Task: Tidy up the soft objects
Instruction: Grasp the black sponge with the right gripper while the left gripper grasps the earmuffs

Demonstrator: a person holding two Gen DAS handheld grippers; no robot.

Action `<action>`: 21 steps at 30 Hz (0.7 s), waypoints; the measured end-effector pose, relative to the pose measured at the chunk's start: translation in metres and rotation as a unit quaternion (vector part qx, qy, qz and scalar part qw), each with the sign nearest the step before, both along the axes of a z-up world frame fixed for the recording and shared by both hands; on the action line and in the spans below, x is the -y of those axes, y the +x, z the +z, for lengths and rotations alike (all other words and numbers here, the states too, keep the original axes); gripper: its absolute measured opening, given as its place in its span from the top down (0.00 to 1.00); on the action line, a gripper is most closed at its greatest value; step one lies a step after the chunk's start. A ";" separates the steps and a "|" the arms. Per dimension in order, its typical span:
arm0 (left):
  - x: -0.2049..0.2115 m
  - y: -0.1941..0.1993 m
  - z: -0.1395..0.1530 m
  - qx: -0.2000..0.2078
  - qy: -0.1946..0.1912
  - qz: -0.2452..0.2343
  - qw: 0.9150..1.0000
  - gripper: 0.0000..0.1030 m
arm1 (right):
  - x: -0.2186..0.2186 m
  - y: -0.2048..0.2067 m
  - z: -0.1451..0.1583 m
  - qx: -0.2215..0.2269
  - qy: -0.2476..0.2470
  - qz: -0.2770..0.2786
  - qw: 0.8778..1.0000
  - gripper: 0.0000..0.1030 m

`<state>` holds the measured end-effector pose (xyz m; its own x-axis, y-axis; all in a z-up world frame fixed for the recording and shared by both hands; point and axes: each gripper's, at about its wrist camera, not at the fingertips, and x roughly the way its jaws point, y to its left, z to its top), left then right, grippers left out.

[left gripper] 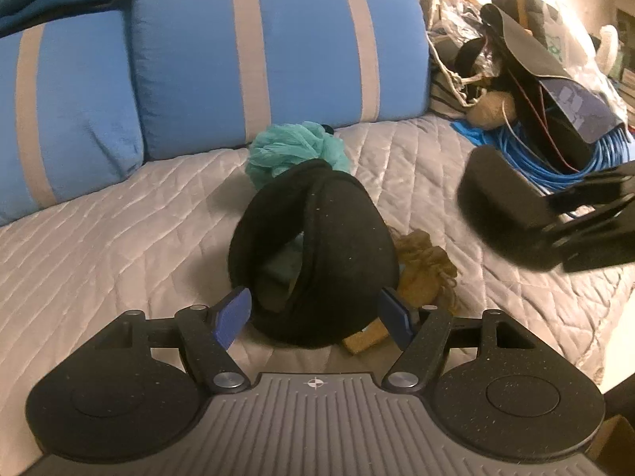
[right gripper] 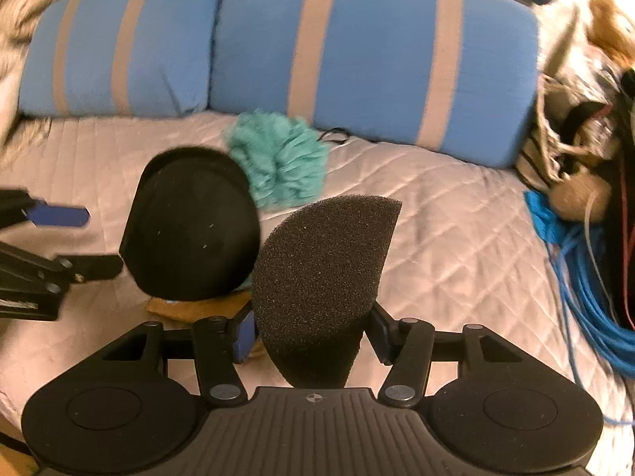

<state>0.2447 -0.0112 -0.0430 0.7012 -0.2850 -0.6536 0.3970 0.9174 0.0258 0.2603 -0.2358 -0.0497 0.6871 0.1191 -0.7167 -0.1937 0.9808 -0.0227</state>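
Seemingly mid-sort, the left wrist view looks down on a quilted bed (left gripper: 119, 238) where the left gripper (left gripper: 313, 317) straddles a black folded earmuff (left gripper: 317, 238); its blue fingers (left gripper: 234, 317) stand fairly wide on either side of the muff's near end, and whether the pads actually press it cannot be told from this angle. Behind the muff lies a teal mesh pouf (left gripper: 293, 146), a tan rope toy (left gripper: 424, 273) lies touching its right side, and two blue striped cushions (left gripper: 278, 51) back the bed, which suggests the soft things are being gathered into one cluster near the cushions, well apart from the tangle of blue cable (left gripper: 555, 162) at the right. From the right wrist view, the right gripper (right gripper: 313, 337) holds a dark foam piece (right gripper: 321, 277) upright between its fingers (right gripper: 244, 335), which sit narrowed against the foam's lower sides, a grip low on the piece that leaves its rounded top free. The foam hangs just beside the earmuff (right gripper: 190, 226) and in front of the pouf (right gripper: 278, 158), probably so it can be set down with the other soft items rather than among the cable (right gripper: 587, 309)
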 end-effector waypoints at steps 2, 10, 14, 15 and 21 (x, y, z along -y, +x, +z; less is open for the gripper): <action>0.002 0.003 -0.002 -0.001 0.000 -0.005 1.000 0.32 | 0.012 -0.008 0.008 0.002 0.009 -0.010 1.000 0.43; 0.014 0.022 -0.011 -0.005 0.010 -0.031 0.999 0.32 | 0.047 -0.049 0.020 -0.004 0.029 -0.028 0.999 0.43; 0.014 0.032 -0.019 -0.018 0.010 -0.029 0.999 0.32 | 0.055 -0.062 0.023 -0.007 0.030 -0.032 0.999 0.43; 0.015 0.034 -0.022 -0.023 0.009 -0.028 0.999 0.32 | 0.057 -0.064 0.023 -0.007 0.032 -0.034 0.999 0.43; 0.014 0.046 -0.034 -0.061 -0.011 -0.019 0.998 0.36 | 0.063 -0.066 0.023 -0.016 0.049 -0.042 0.998 0.43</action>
<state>0.2904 -0.0248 -0.0769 0.6057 -0.3254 -0.7261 0.4300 0.9017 -0.0454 0.1940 -0.2991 -0.0268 0.6748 0.1321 -0.7261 -0.1091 0.9909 0.0788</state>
